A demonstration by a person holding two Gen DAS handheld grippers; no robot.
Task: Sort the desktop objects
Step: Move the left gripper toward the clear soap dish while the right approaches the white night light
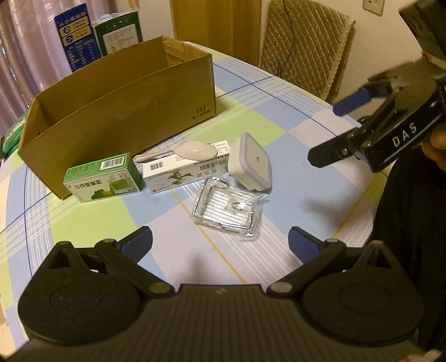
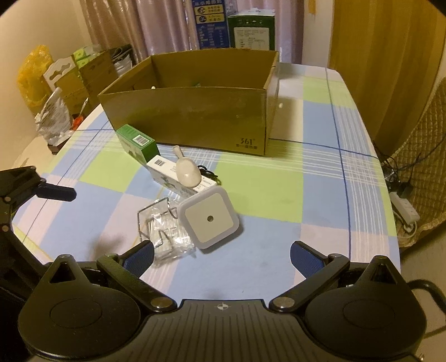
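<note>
On the checked tablecloth lie a green carton [image 1: 103, 176] [image 2: 138, 143], a long white carton [image 1: 185, 168] [image 2: 174, 178] with a white spoon [image 1: 189, 151] [image 2: 187, 170] on it, a square white night light [image 1: 251, 161] [image 2: 209, 220] and a clear plastic packet holding a wire rack [image 1: 227, 210] [image 2: 164, 231]. Behind them stands an open cardboard box [image 1: 117, 111] [image 2: 195, 111]. My left gripper [image 1: 220, 245] [image 2: 57, 192] is open, just short of the packet. My right gripper [image 2: 221, 256] [image 1: 331, 131] is open too, hovering near the night light, and holds nothing.
Blue and green cartons [image 2: 234, 25] stand behind the cardboard box. Bags and boxes [image 2: 64, 80] crowd the left beyond the table. A quilted chair [image 1: 303, 47] and a power strip with cables [image 2: 404, 206] are on the right. A person's dark sleeve [image 1: 412, 222] is at the right edge.
</note>
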